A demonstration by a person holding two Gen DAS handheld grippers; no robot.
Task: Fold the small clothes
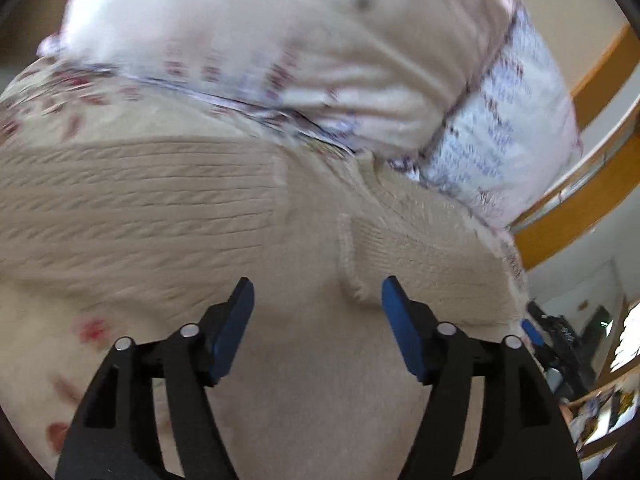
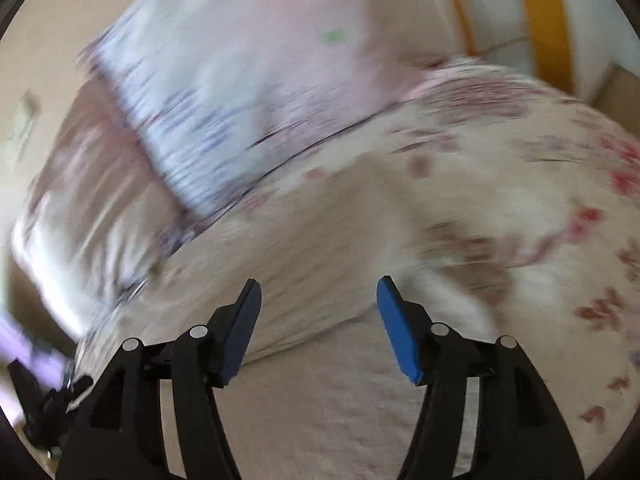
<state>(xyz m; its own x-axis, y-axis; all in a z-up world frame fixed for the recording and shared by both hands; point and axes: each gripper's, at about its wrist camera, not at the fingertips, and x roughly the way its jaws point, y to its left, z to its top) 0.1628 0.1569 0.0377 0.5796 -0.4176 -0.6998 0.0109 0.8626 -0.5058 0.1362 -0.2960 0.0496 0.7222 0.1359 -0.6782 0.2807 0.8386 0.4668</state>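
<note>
Left wrist view: the left gripper (image 1: 318,290) hangs wide open and empty over the beige knitted sweater (image 1: 168,208), which fills the middle of the frame on the floral bedspread (image 1: 44,108), with a pillow (image 1: 500,128) at upper right. Right wrist view, badly blurred: the right gripper (image 2: 319,290) is also spread wide with nothing in it, the sweater's (image 2: 280,264) pale edge running across the centre, the pillow (image 2: 192,120) at upper left. The risk I see is pinching the bedspread along with the knit, or catching only one layer, so the fold drags crooked.
</note>
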